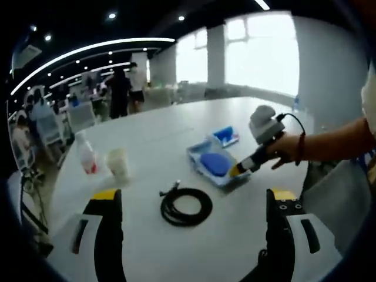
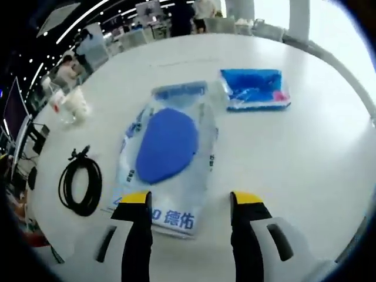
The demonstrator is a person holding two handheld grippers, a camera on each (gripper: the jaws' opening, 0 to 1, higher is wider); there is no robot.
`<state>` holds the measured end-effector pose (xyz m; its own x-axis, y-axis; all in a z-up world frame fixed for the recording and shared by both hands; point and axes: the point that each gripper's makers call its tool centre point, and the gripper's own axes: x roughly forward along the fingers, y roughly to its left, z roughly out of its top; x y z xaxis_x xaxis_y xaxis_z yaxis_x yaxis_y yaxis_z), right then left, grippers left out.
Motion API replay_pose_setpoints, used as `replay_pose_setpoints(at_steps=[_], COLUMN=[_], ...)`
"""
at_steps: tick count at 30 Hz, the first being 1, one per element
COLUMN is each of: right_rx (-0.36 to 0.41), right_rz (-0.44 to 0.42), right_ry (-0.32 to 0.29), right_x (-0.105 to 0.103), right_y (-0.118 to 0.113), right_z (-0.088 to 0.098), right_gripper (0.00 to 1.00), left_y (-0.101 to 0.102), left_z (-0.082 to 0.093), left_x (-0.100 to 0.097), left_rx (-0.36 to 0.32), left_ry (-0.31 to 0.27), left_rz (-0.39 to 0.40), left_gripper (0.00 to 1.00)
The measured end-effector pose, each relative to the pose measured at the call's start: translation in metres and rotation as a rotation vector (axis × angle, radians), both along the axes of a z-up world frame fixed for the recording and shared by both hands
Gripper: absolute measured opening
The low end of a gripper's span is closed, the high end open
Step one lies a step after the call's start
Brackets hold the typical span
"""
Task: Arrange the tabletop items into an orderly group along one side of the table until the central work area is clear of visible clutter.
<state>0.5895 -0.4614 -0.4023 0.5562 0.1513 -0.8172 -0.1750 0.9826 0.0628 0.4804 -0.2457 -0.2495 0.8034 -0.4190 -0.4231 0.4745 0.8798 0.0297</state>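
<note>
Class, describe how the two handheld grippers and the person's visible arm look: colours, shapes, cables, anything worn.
Left gripper: two black jaws with yellow tips on white bodies. Right gripper: the same black jaws and yellow tips. In the left gripper view it has a grey-white box and a black cable. The hand wears a dark red wrist cord.

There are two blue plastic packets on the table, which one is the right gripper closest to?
The larger clear packet holding the blue oval pad; its near edge lies between the open right gripper fingers. The smaller blue packet lies farther off.
</note>
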Motion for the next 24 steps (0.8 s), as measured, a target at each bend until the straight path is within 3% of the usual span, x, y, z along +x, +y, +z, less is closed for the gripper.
replay_pose_setpoints(at_steps=[2,8,14,16,24], right_rx=[-0.077,-0.066,-0.074,-0.066,-0.050], right_rz=[-0.008,0.025,0.018,0.039,0.084], right_ry=[-0.002,-0.011,-0.027,-0.050,-0.101], right_x=[0.001,0.001,0.004,0.005,0.005], right_y=[-0.010,0.002,-0.004,-0.006,0.000], right_z=[-0.001,0.000,0.000,0.004,0.015], right_gripper=[0.37,0.22,0.11,0.01,0.01], left_y=[0.001,0.002,0.003,0.003,0.002], left_z=[-0.001,-0.004,-0.007,-0.010,-0.010], left_x=[0.000,0.000,-0.002,-0.003,-0.003], left_rx=[0.008,0.037,0.043,0.041,0.056], left_ry=[0.005,0.012,0.021,0.036,0.034], left_rz=[-0.002,-0.004,-0.003,-0.007,-0.011], left_gripper=[1.00,1.00,1.00,1.00,1.00])
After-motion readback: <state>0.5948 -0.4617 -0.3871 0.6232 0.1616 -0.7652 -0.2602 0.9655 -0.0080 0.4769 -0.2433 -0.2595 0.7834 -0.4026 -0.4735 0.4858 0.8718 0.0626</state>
